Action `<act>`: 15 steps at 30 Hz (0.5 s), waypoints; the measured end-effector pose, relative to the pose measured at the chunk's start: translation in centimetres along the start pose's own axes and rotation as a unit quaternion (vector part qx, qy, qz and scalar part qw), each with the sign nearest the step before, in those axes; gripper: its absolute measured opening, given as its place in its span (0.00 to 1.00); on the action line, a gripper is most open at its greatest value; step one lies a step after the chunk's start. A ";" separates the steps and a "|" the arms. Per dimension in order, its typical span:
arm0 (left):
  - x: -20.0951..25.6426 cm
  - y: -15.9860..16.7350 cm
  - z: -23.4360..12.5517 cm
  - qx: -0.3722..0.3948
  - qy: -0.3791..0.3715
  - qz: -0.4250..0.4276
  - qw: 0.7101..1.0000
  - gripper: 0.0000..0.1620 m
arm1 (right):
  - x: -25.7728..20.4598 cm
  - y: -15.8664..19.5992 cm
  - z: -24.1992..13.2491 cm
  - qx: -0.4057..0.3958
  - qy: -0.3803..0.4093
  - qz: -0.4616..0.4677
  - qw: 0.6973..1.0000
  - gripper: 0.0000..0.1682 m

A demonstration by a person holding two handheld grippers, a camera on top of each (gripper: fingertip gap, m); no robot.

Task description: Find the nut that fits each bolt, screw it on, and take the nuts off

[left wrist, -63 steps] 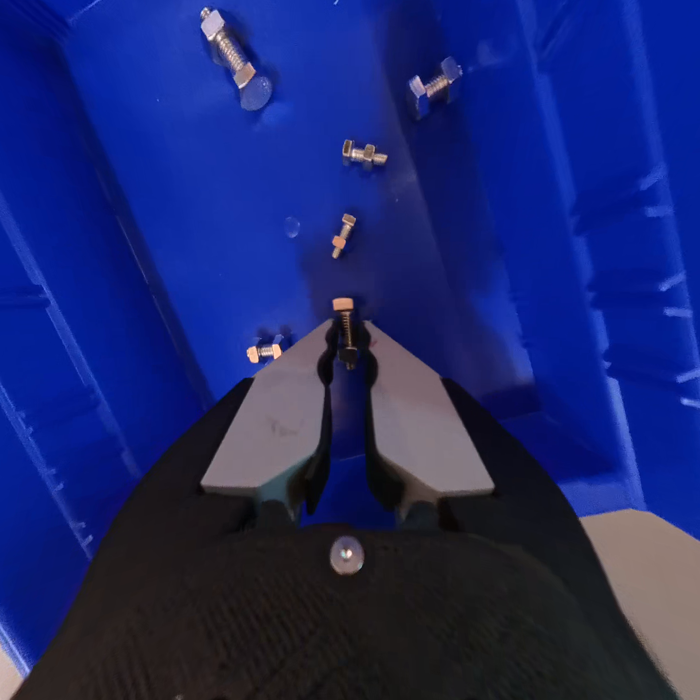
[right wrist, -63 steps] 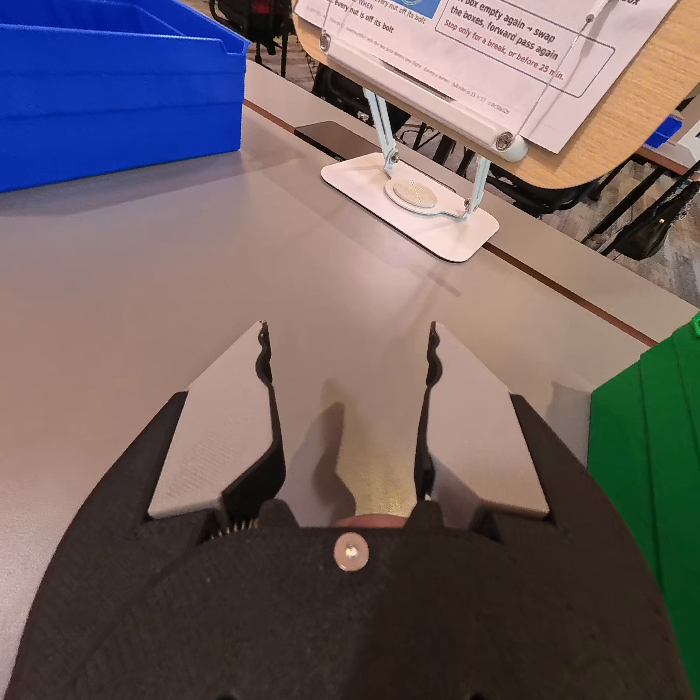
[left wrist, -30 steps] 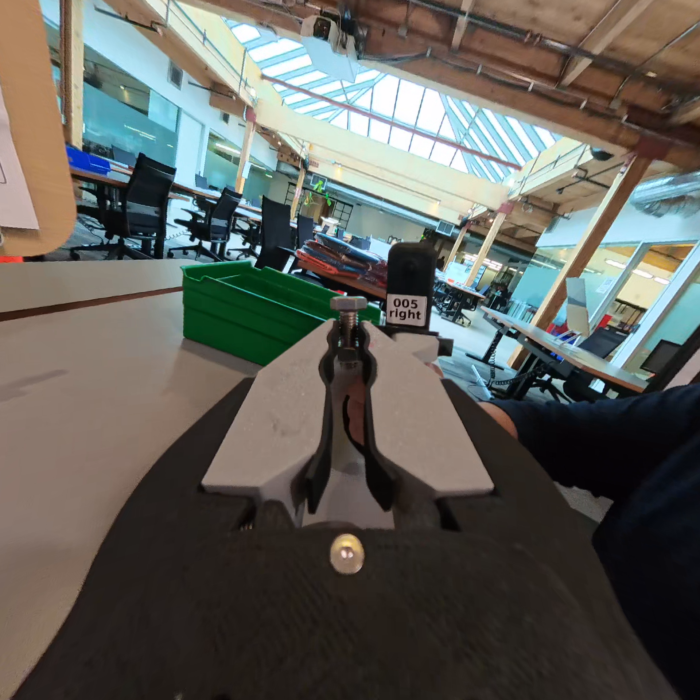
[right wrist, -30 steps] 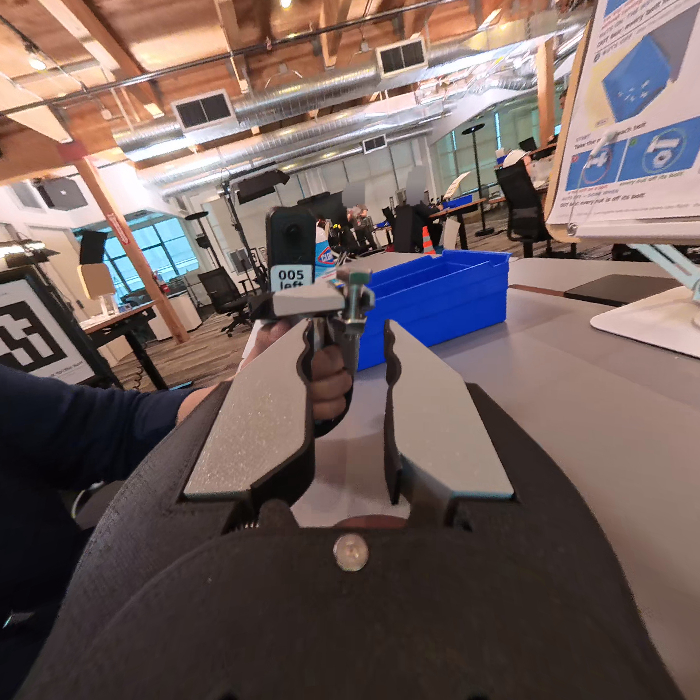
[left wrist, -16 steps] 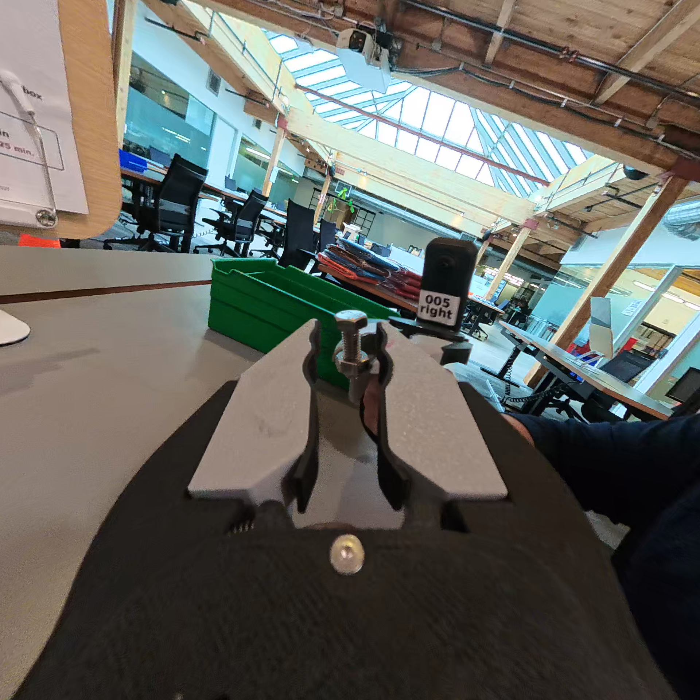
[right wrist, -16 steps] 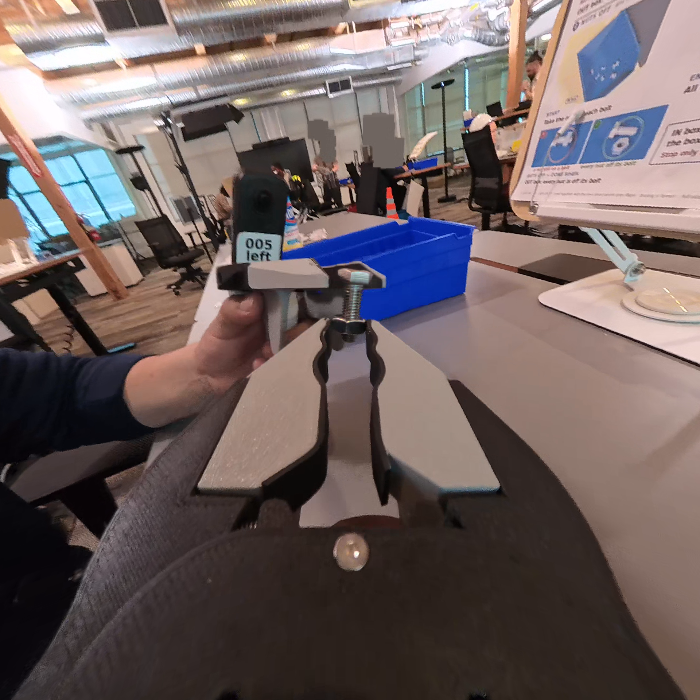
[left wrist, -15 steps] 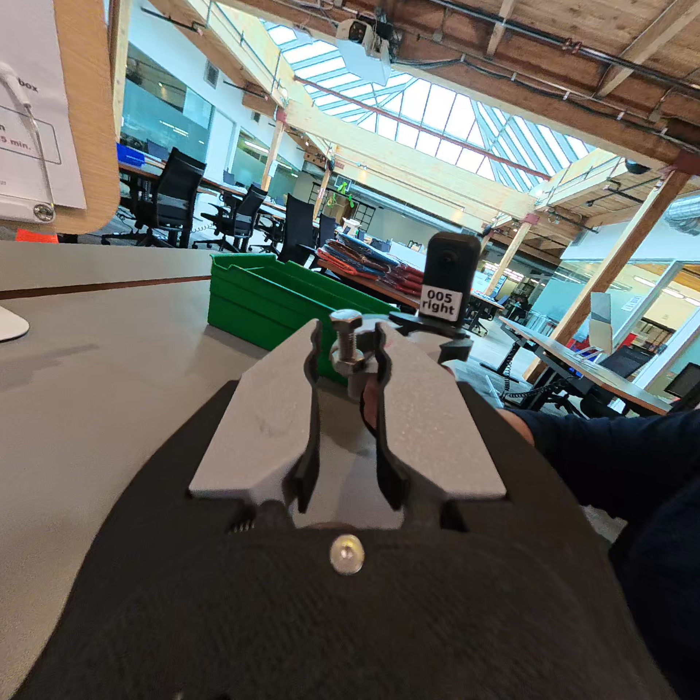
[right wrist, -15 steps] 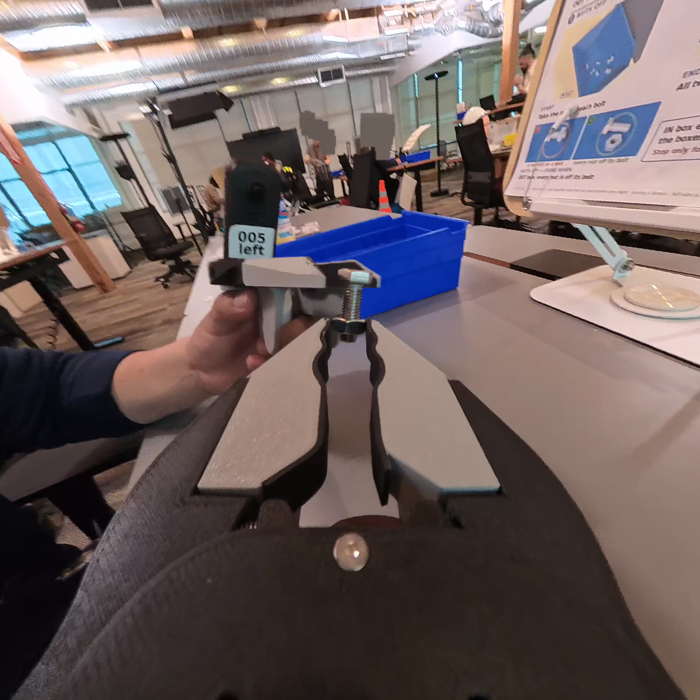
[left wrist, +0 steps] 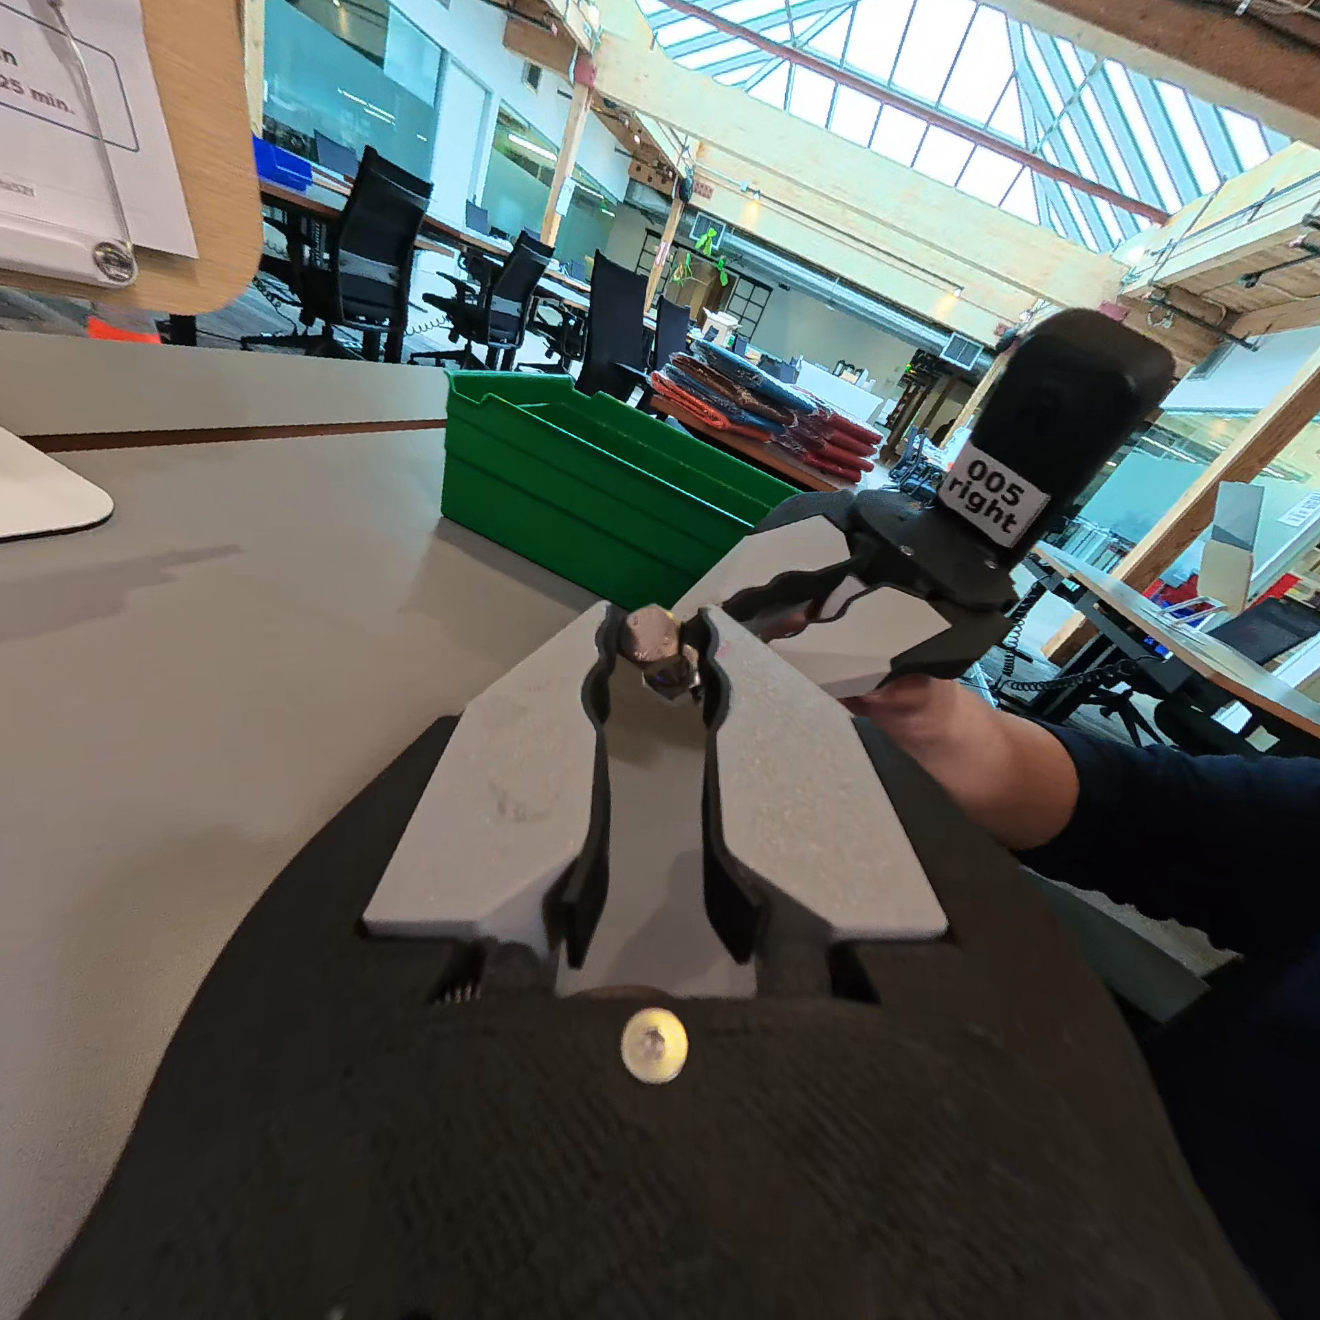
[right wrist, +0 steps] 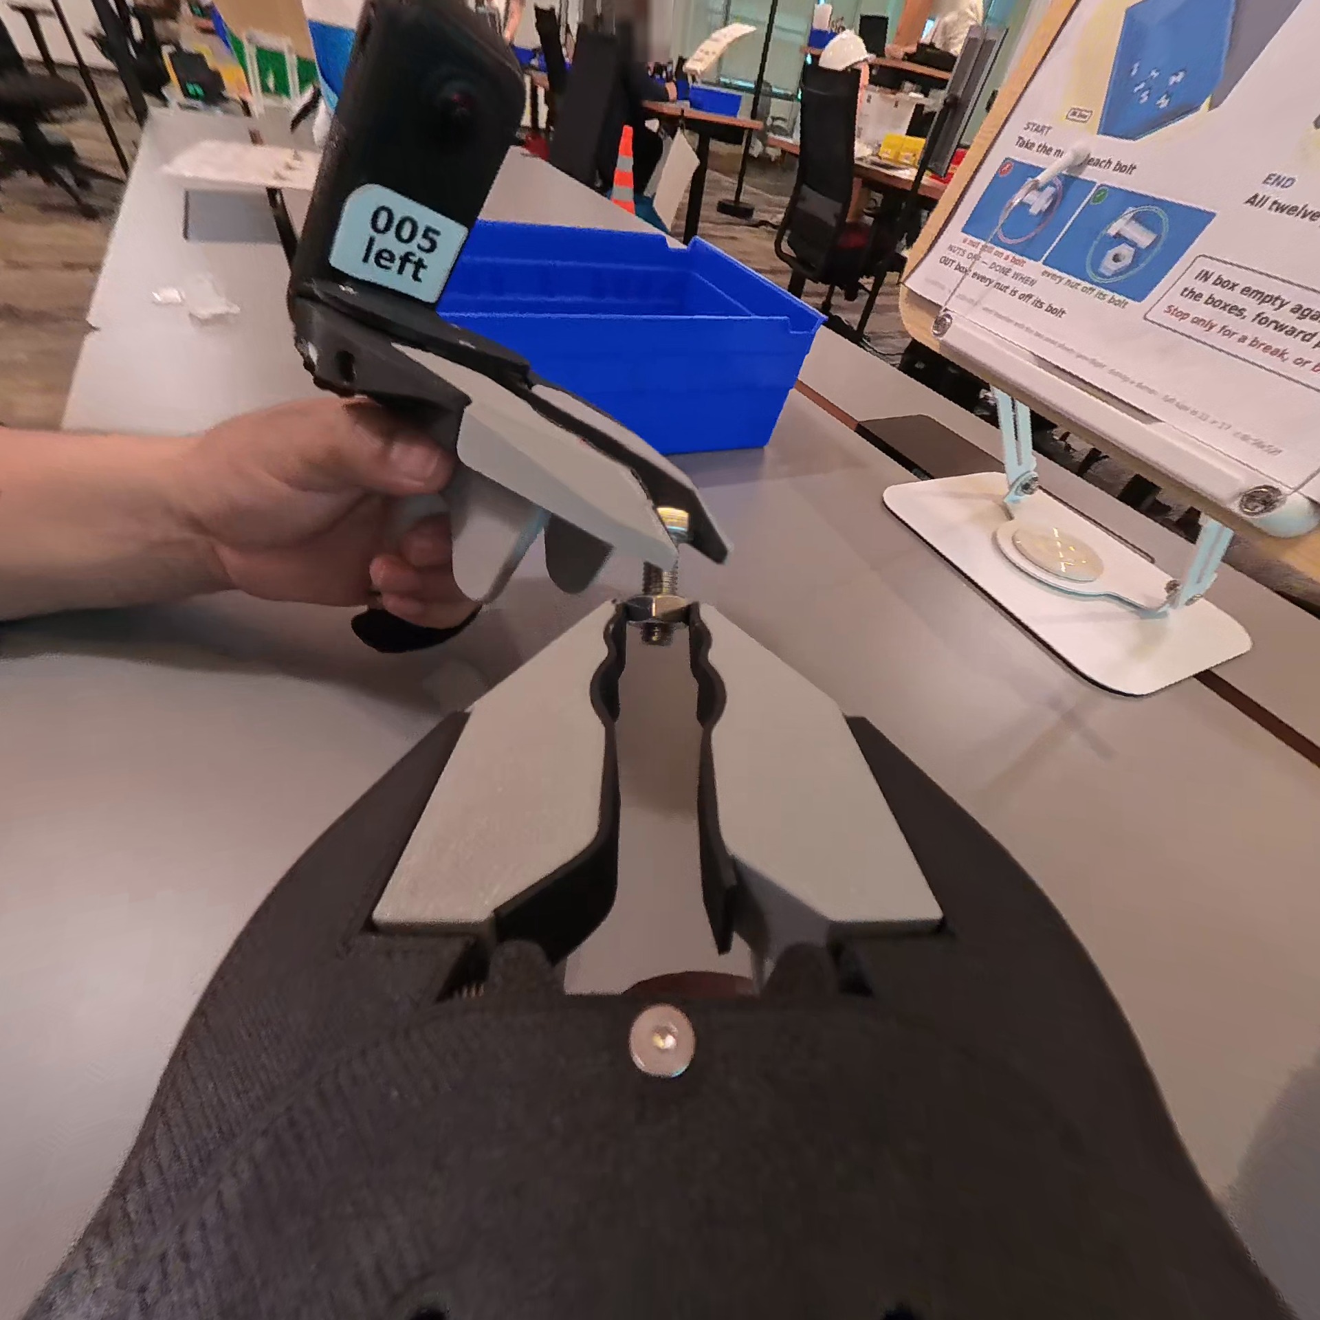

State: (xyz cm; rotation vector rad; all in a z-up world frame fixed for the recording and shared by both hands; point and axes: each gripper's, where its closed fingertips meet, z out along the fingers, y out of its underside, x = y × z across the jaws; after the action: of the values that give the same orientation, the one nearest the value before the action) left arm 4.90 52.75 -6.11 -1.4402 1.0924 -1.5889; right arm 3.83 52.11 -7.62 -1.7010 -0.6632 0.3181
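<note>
the left gripper (left wrist: 653, 661) is clamped on the head of the short silver steel bolt (right wrist: 661, 571), shank pointing down so the threads face the other tool. right below it, the right gripper (right wrist: 657, 628) is closed on the small silver hex nut (right wrist: 656, 611), sitting on the shank, probably so a twist winds it along the thread. half a second ago both tools sat higher and level; now they've dropped toward the grey tabletop (right wrist: 928, 750), and the left one tips steeply down.

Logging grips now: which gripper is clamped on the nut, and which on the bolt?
The right gripper clamps the nut. The left gripper holds the bolt by its head end, shank pointing down.
</note>
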 end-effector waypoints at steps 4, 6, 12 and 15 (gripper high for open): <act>-0.5 0.3 -0.1 -0.010 -0.008 -0.010 1.000 0.09 | 0.1 0.2 0.0 -0.007 0.001 -0.002 1.000 0.08; -0.6 0.5 -0.1 -0.017 -0.009 -0.010 1.000 0.09 | 0.1 0.3 0.0 -0.010 0.003 -0.004 1.000 0.08; 0.2 -0.4 -0.3 0.009 0.025 -0.053 0.998 0.09 | 0.0 -1.0 -0.6 0.035 -0.028 0.036 0.998 0.08; 1.0 -1.1 -0.3 0.034 0.053 -0.072 0.995 0.09 | -0.2 -2.0 -1.1 0.078 -0.070 0.098 0.990 0.08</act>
State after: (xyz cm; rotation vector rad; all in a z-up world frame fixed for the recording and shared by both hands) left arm 4.50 52.34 -4.74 -1.4300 1.0041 -1.8042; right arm 3.78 51.33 -5.42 -1.6056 -0.5571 0.6174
